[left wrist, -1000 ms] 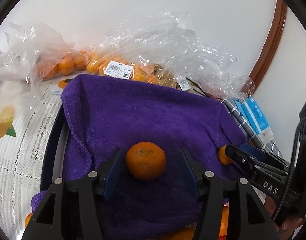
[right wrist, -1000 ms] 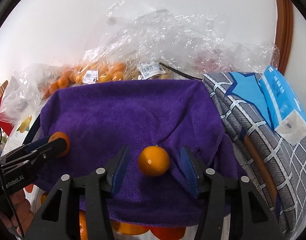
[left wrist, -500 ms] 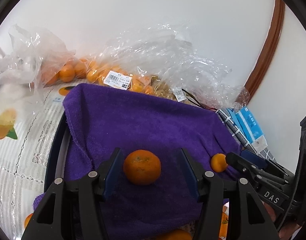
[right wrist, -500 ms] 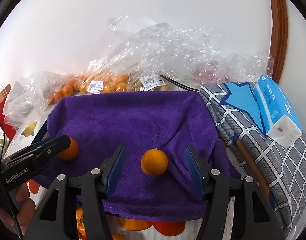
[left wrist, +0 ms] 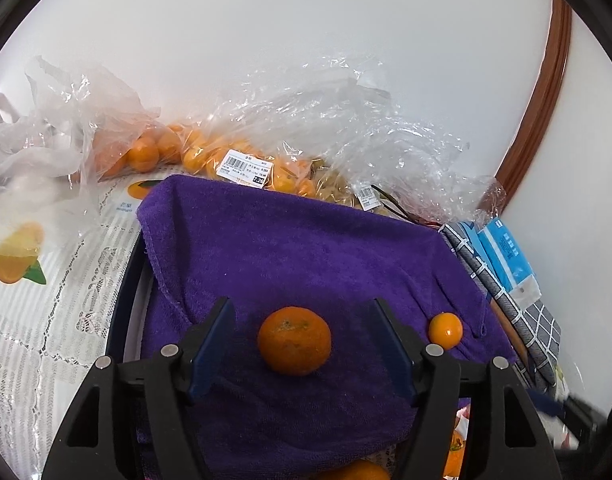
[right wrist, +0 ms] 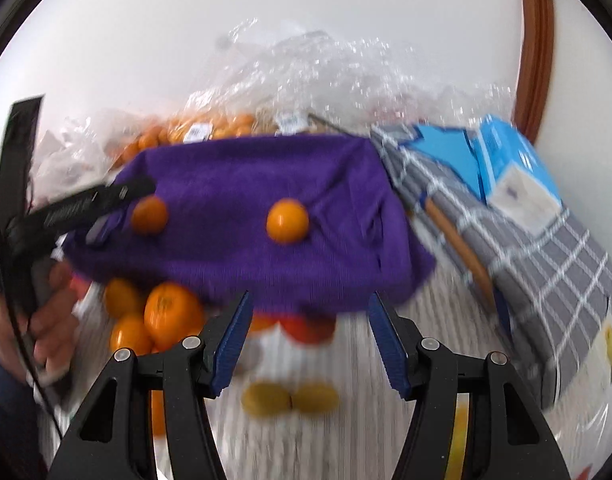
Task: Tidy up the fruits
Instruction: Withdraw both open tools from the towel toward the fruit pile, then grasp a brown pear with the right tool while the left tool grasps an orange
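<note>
Purple towel (left wrist: 306,248) cushions both fruits so they don't roll. Left jaws, just opening, straddle the mandarin (left wrist: 294,340) w/o touching; right jaws open, empty, off the small orange (right wrist: 287,221).

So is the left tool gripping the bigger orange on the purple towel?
No, the orange sits free on the towel, clear gaps either side between it and the left tool's fingers.

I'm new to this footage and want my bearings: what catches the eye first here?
A purple towel fills the middle, with a big orange sitting between the open left gripper jaws, which have just been opening, and a smaller orange to its right. Behind the towel, crinkled clear bags of oranges lie against the white wall. The right gripper hangs open at the towel's near edge, holding nothing.
</note>
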